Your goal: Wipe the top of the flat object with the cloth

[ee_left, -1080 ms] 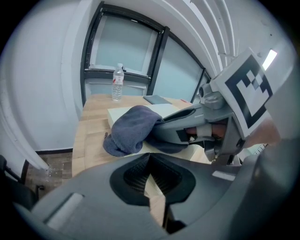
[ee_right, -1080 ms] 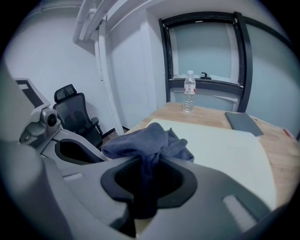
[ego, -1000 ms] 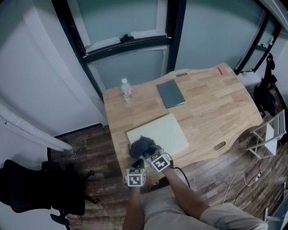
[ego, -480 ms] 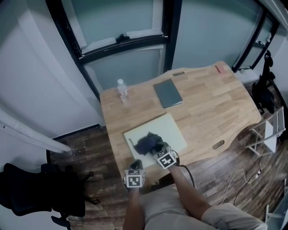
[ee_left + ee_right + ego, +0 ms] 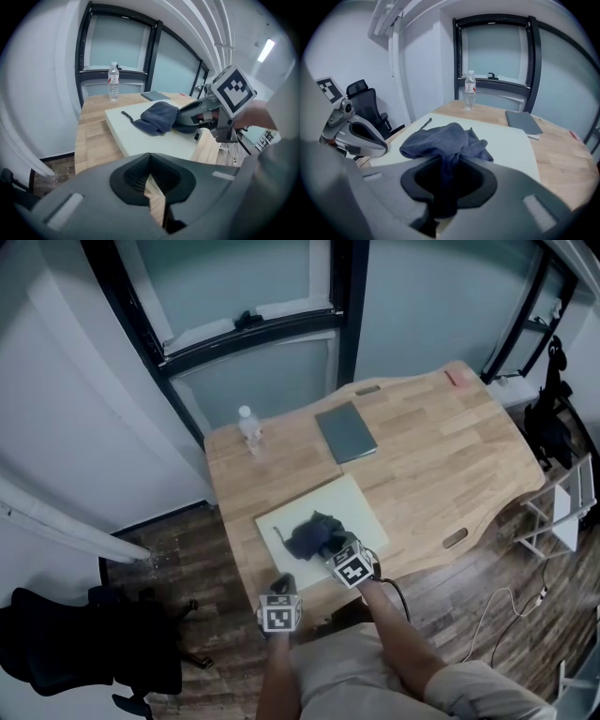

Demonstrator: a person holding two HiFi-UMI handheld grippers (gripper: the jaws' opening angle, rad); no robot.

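A pale flat board (image 5: 361, 512) lies on the near part of the wooden table (image 5: 441, 456). A dark blue cloth (image 5: 312, 532) is bunched on the board's near half. My right gripper (image 5: 332, 547) is shut on the cloth's near end; in the right gripper view the cloth (image 5: 443, 140) hangs into the jaws of the right gripper (image 5: 440, 190) over the board (image 5: 508, 145). My left gripper (image 5: 281, 585) hovers at the table's near edge, left of the board, shut with nothing in it. The left gripper view shows the cloth (image 5: 157, 117) and the board (image 5: 150, 140).
A clear water bottle (image 5: 249, 427) stands at the table's far left, and a grey notebook (image 5: 346, 432) lies beyond the board. A small red item (image 5: 457, 379) is at the far right corner. A black office chair (image 5: 66, 643) stands on the floor to the left.
My right gripper has dragged the cloth from the board's near-left corner toward its middle. The left gripper has stayed near the table edge.
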